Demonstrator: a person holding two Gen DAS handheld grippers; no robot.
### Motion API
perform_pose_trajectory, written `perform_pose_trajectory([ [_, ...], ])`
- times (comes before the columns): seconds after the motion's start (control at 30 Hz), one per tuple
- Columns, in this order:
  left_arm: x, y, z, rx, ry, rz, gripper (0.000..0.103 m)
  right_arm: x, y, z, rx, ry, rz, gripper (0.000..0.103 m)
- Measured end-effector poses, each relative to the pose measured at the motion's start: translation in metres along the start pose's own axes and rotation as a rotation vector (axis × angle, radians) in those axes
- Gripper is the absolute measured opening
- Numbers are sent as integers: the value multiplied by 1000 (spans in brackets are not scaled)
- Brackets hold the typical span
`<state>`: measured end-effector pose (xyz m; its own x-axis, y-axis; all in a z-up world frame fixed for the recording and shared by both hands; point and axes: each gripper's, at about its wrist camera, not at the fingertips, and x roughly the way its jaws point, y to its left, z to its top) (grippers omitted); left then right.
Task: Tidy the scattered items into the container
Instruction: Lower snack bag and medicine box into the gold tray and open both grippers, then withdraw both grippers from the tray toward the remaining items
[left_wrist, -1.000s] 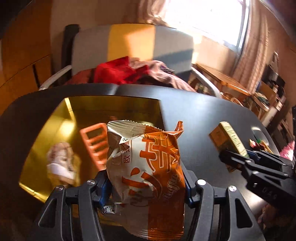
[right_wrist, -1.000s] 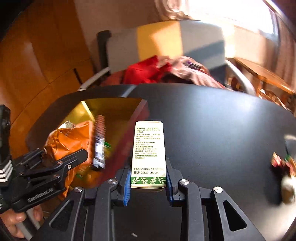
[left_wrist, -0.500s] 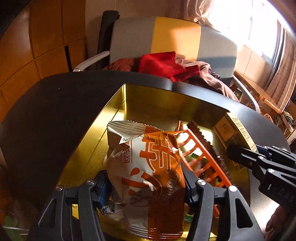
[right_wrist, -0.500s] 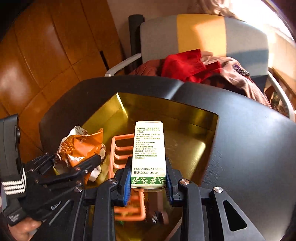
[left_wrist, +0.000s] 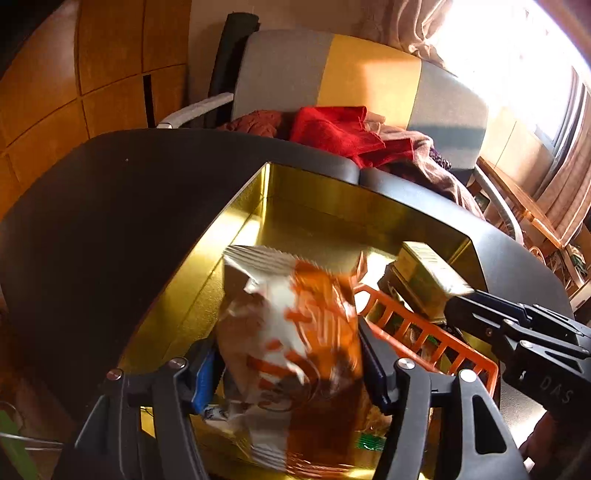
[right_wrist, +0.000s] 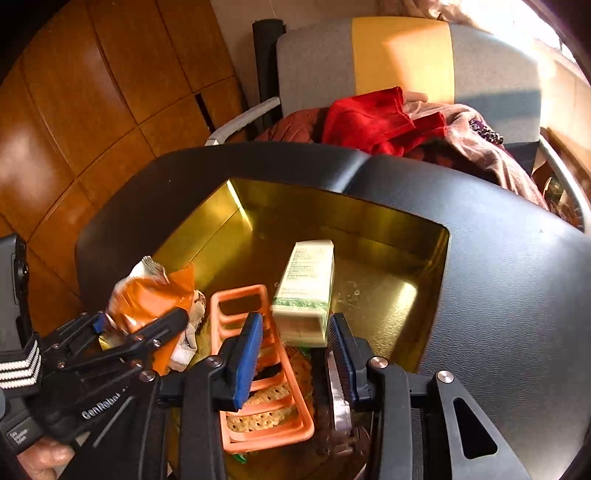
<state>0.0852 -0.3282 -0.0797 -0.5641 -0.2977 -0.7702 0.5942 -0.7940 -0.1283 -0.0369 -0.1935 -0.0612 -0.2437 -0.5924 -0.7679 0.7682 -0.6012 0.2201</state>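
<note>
A: Item one, largest?
B: Worktop (right_wrist: 498, 277), black, matte, rounded edge. Container (right_wrist: 369, 221) set on it: gold, shiny, straight walls; its near edge is cut off.

A: Contents?
B: Orange tray (right_wrist: 258, 369), slotted plastic; things beneath it are hard to make out. Box (right_wrist: 306, 291), cream, printed, tilted above the tray.

A: Right hand-held gripper (right_wrist: 295, 354)?
B: Spread wide, blue pads clear of the box, holding nothing.

A: Left hand-held gripper (left_wrist: 288, 373)?
B: Jaws parted; packet (left_wrist: 291, 332), crinkled orange-and-white foil, sits between them over the container, blurred. Whether they grip it, cannot tell.
</note>
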Motion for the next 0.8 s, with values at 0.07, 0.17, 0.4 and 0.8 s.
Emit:
perform_pose_trajectory([
  [0.07, -3, -1, 0, 4, -5, -3, 67, -4, 0, -1, 3, -9, -2, 39],
  [0.17, -10, -4, 0, 14, -21, -1, 67, -10, 0, -4, 8, -21, -2, 39],
  [0.4, -33, -24, -1, 66, -79, -31, 67, -34, -14, -21, 72, -58, 0, 40],
  [0.8, -52, -112, -26, 253, -65, -150, 68, -92, -81, -67, 246, -131, -90, 49],
])
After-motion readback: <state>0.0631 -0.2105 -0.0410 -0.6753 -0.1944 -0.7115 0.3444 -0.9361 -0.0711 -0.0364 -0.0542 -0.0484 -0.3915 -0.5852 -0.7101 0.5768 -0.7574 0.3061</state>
